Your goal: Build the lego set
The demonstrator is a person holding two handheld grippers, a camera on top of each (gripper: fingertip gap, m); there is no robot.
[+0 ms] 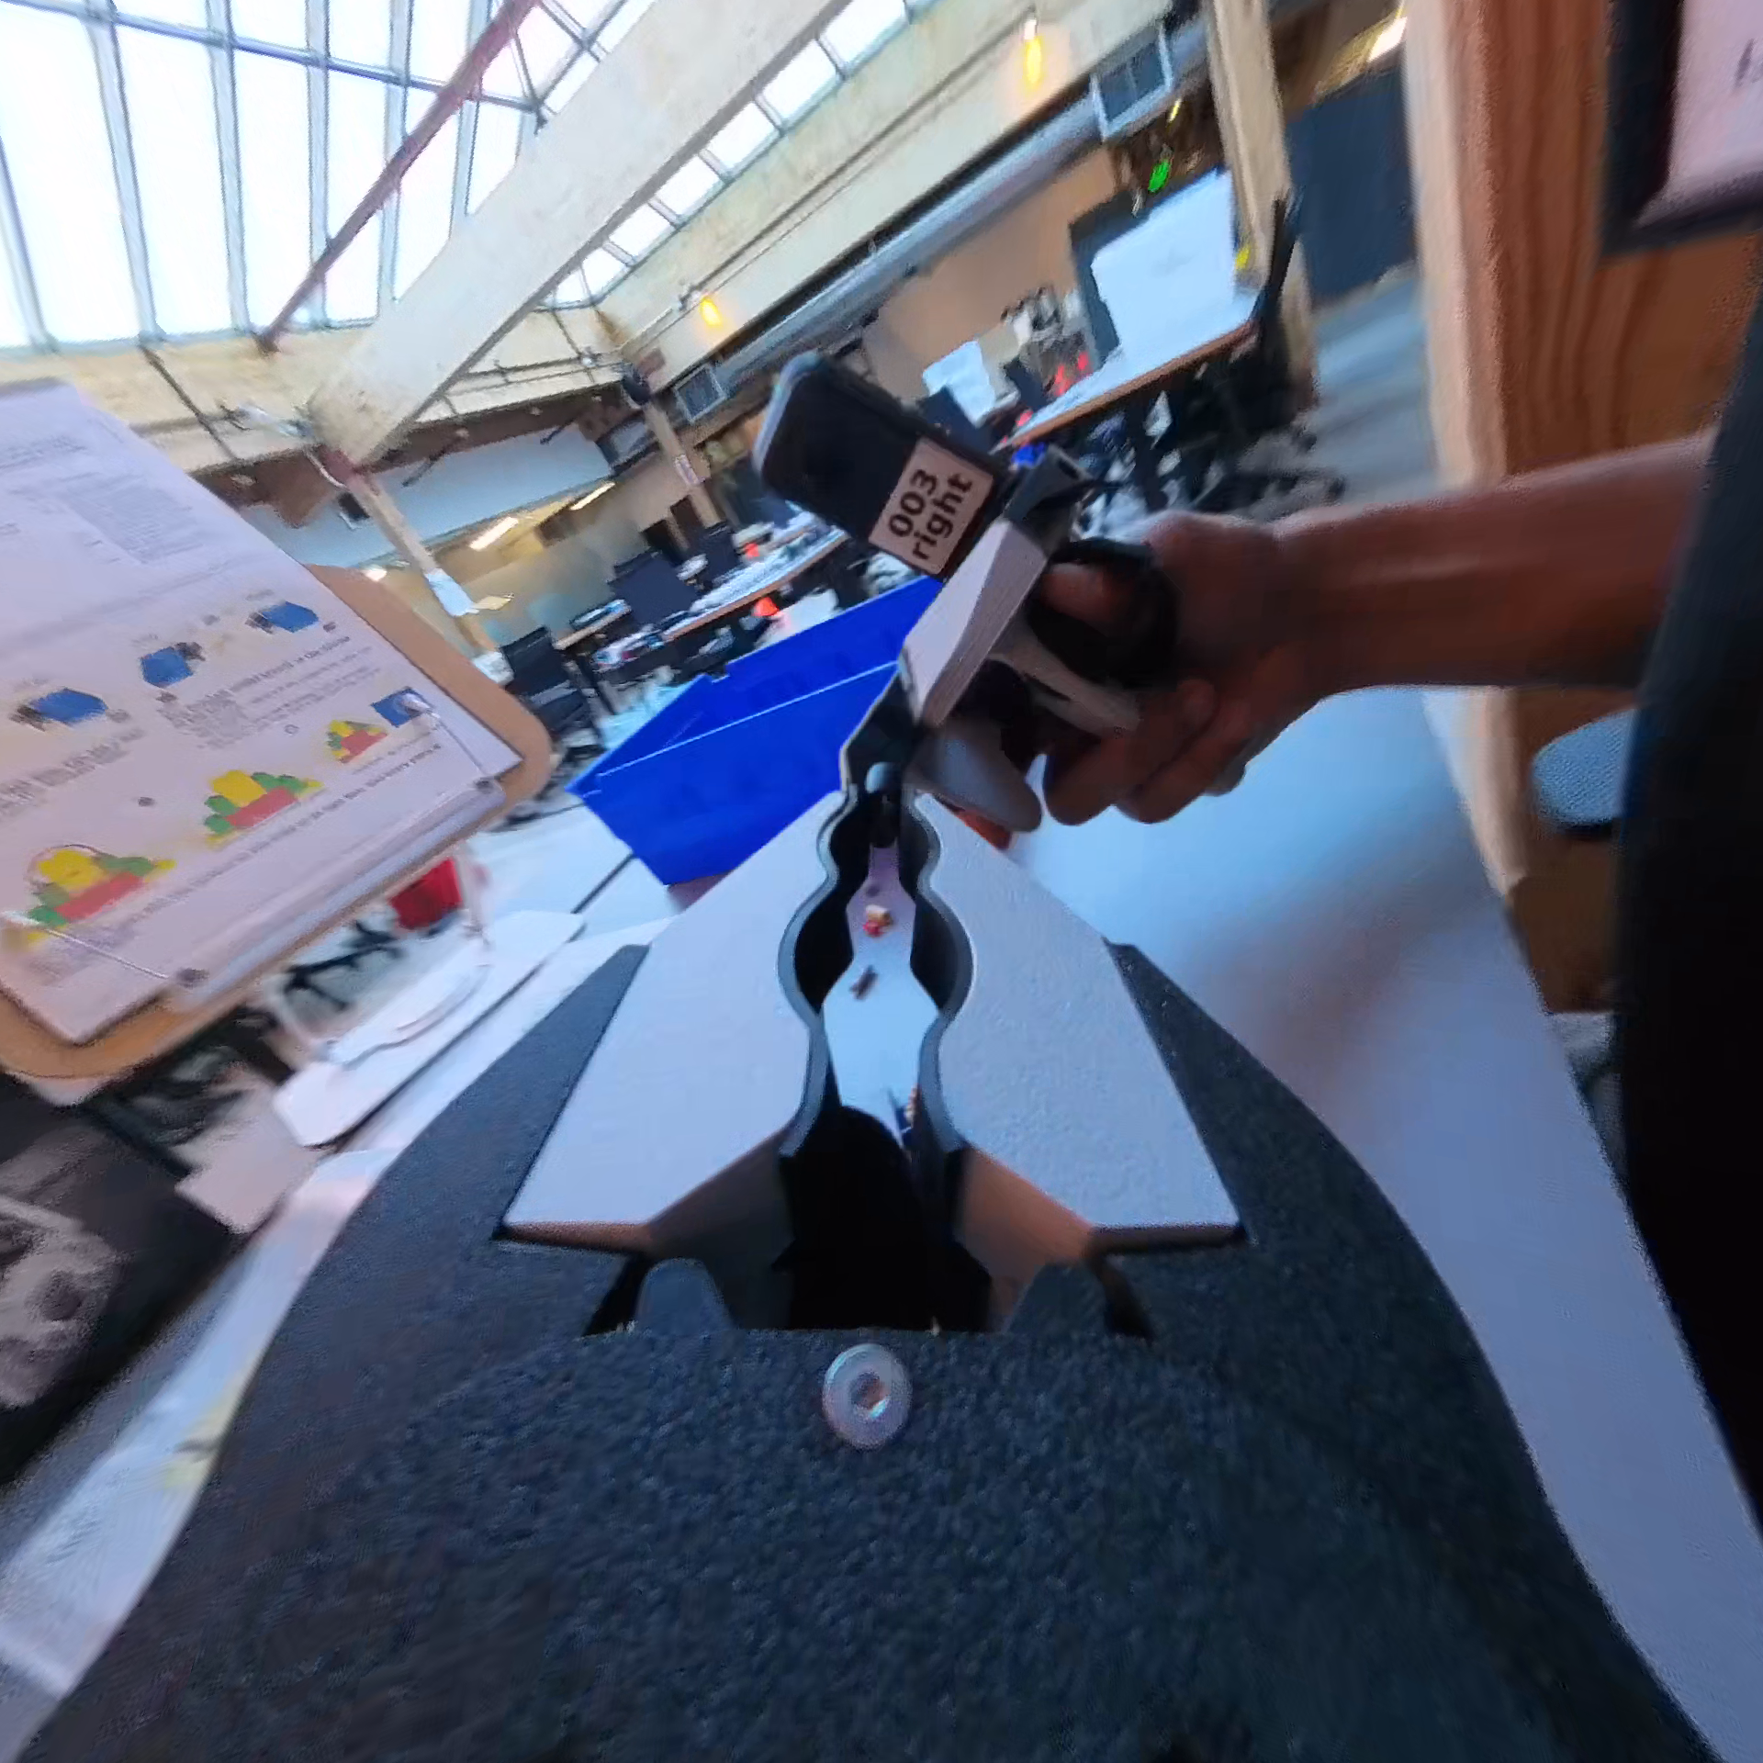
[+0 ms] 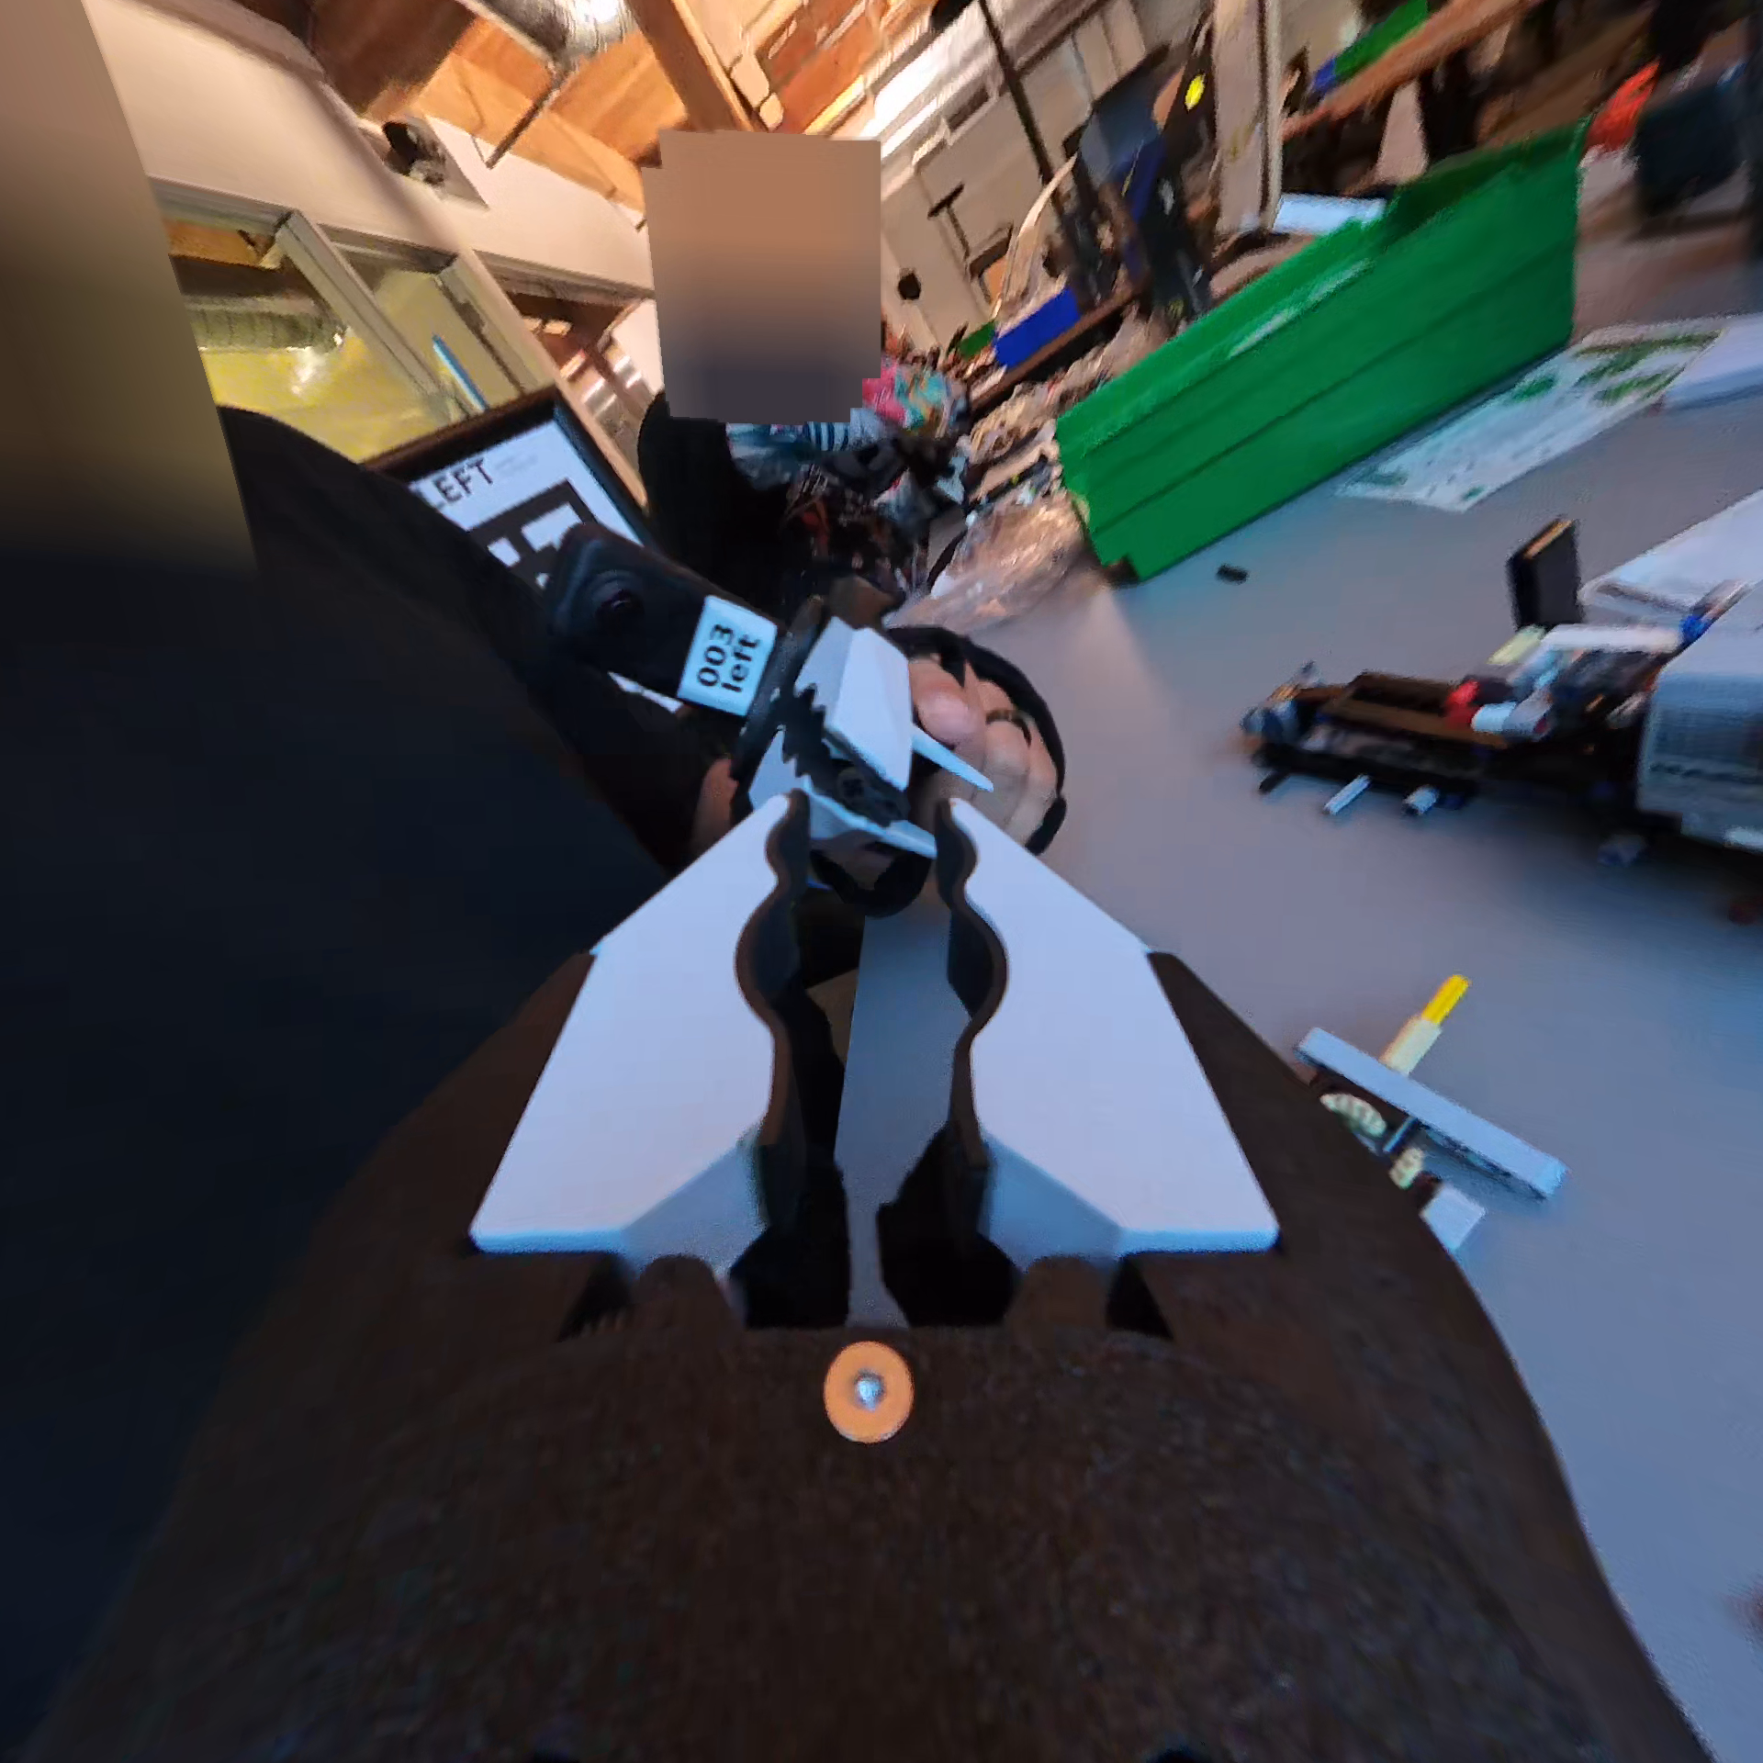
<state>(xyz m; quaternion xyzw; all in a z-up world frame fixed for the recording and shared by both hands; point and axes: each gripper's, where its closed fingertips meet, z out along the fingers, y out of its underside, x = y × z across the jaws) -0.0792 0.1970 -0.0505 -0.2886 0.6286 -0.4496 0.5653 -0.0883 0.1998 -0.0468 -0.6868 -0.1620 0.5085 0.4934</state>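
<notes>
Wrist cameras face each other closely (above the table (image 2: 1240,859)).

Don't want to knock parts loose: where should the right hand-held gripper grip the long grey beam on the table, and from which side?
Probably from above, pinching the grey beam across its narrow width near the bare end away from the yellow axle. It lies flat, and the axle and small gears crowd the other end.

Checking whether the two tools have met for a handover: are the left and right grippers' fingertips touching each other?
Cannot tell. In the left wrist view the left gripper tips overlap the right gripper; the right wrist view also shows overlap, no plain gap or contact.
</notes>
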